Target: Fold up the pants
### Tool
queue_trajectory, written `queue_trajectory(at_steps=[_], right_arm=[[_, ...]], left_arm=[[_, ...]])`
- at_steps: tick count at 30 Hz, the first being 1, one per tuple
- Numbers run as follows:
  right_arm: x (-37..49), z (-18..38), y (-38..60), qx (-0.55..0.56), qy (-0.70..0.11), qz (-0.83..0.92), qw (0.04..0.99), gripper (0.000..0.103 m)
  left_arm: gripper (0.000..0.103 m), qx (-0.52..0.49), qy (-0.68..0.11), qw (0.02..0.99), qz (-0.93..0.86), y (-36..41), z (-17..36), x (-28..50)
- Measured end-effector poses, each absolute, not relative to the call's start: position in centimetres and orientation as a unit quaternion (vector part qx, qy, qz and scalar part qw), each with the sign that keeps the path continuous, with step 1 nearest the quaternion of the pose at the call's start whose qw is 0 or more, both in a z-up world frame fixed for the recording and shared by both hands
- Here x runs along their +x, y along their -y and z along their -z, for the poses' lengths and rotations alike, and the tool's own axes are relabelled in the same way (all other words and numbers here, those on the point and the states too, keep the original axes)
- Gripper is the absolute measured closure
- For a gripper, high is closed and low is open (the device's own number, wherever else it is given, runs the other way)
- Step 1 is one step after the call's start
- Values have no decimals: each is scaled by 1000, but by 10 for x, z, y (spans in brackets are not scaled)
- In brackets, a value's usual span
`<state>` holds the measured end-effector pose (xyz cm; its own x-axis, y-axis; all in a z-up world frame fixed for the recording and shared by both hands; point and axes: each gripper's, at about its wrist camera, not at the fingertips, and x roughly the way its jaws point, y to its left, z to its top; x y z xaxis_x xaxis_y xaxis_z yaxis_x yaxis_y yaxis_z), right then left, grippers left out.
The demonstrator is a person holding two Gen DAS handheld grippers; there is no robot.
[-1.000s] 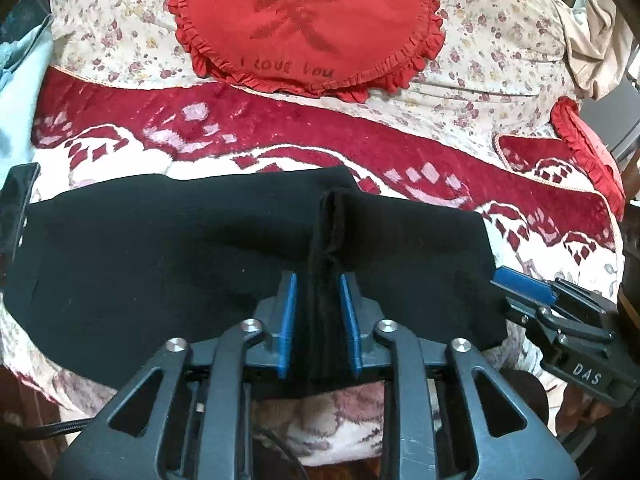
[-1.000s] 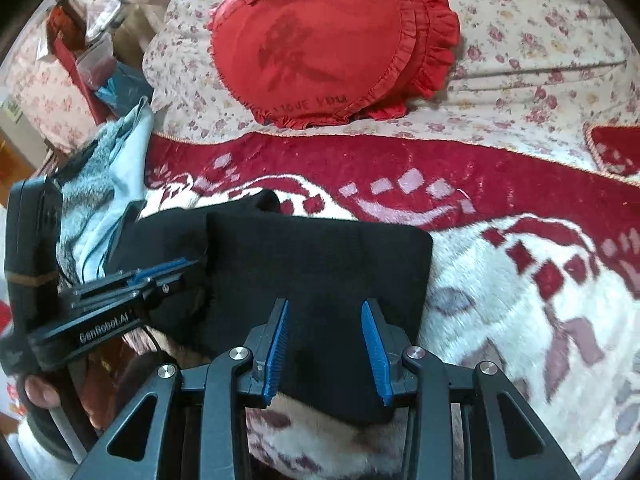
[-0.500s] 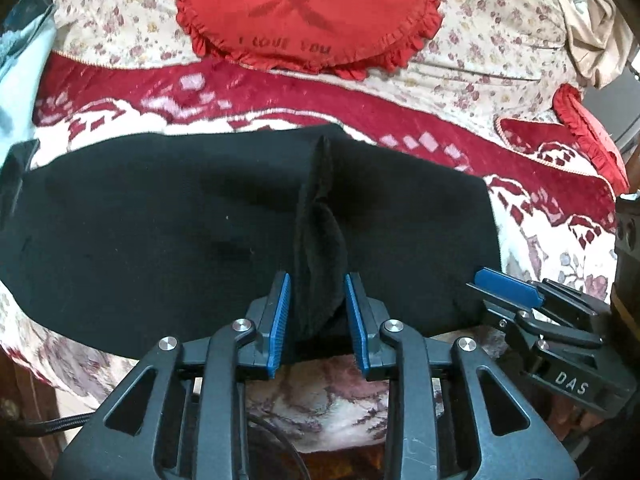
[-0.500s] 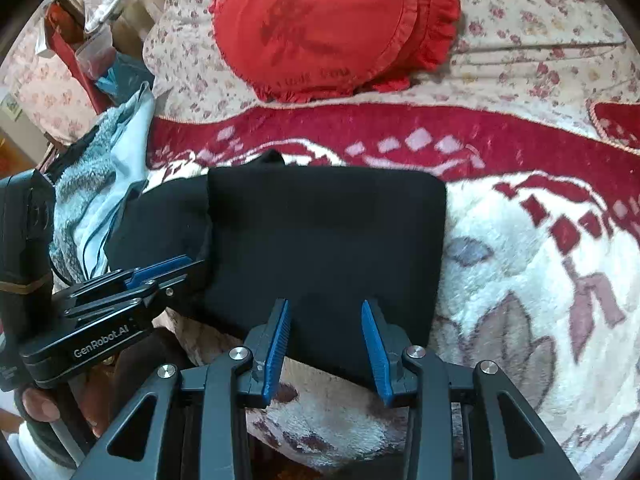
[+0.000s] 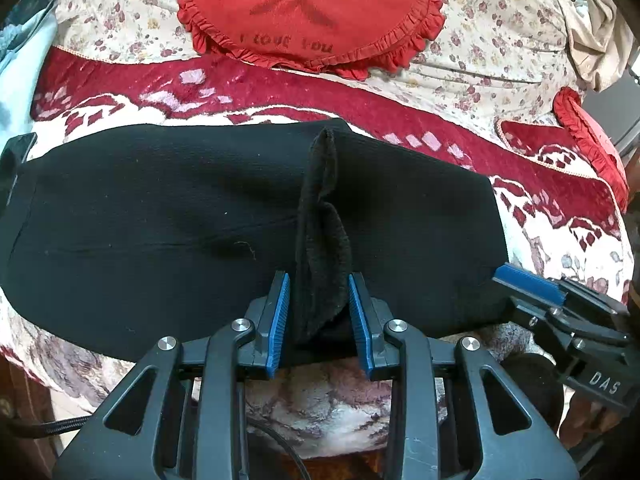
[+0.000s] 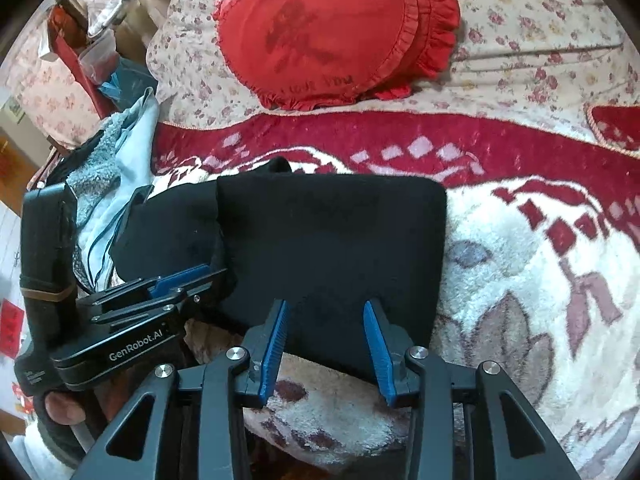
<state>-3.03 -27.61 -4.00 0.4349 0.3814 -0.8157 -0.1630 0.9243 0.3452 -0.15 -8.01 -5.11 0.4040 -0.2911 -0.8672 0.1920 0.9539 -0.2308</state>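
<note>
The black pants lie folded into a wide band across the red and white blanket. A ridge of their cloth stands up between the blue pads of my left gripper. Its jaws are opening, and a thin gap shows at the left pad. My right gripper hangs over the near edge of the right end of the pants. Its jaws are opening too, with flat cloth below them and neither pad pressing. One finger of each gripper shows in the other view, right and left.
A round red frilled cushion leans on the floral cover behind the blanket. A second red cushion lies at the far right. A heap of light blue and grey cloth sits left of the pants. A hand grips the left tool.
The left jaws have widened and the pinched ridge of cloth has slackened between them. The pants have settled flatter on the blanket. Their near edge now lies further forward between the right pads.
</note>
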Motion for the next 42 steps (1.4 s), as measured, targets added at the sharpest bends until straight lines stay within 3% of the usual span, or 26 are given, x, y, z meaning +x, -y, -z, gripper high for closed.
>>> queue_trajectory(at_steps=[16, 31, 42], right_arm=[[-8, 57, 289, 159, -505, -169, 832, 65], [-11, 34, 275, 122, -505, -151, 841, 65], [13, 32, 208, 46, -493, -196, 847, 67]], left_arm=[[58, -44, -520, 839, 157, 85, 56, -1], [58, -63, -518, 842, 135, 67, 41, -14], [58, -86, -504, 855, 80, 14, 22, -24]])
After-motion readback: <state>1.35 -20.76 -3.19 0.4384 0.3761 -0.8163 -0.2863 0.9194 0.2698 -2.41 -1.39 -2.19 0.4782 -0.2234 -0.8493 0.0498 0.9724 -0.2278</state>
